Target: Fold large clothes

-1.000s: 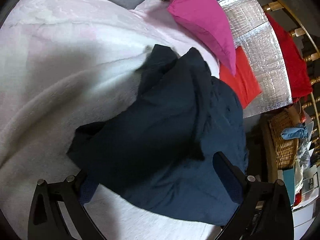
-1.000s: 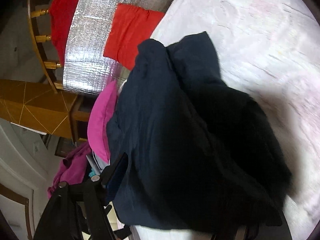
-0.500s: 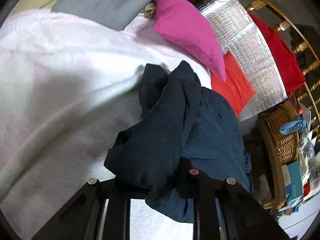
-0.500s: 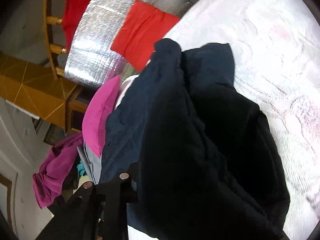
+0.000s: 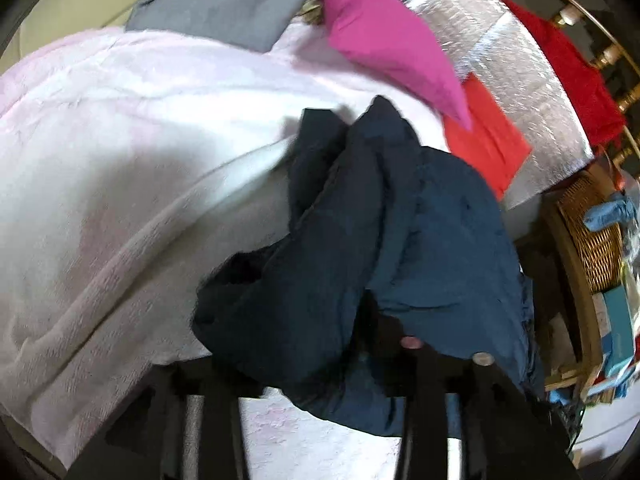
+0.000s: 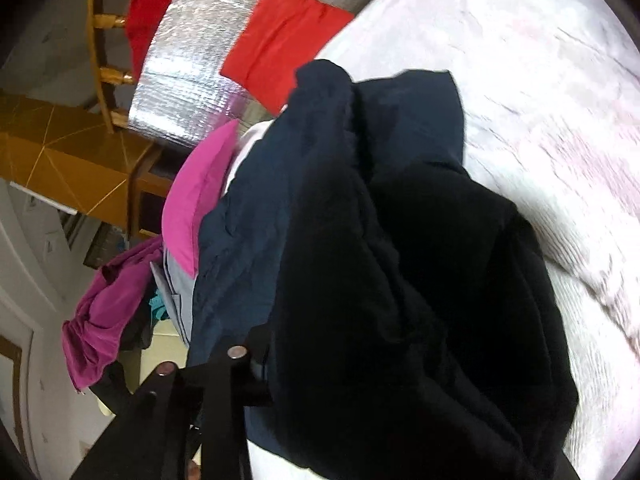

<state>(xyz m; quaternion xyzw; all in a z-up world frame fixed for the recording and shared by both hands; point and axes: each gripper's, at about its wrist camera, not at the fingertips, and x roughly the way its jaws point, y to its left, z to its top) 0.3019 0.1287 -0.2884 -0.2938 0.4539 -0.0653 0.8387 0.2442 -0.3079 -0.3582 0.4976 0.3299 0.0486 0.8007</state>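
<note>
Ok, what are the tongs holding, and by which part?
Navy garment: bunched folds lie between the left tongs and the right tongs, both opening; cloth hides the contact, so any grip cannot be told.

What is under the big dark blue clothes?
The dark blue garment lies bunched on a fluffy white-pink blanket. What the blanket covers, and anything tucked in the garment's folds, cannot be seen.
</note>
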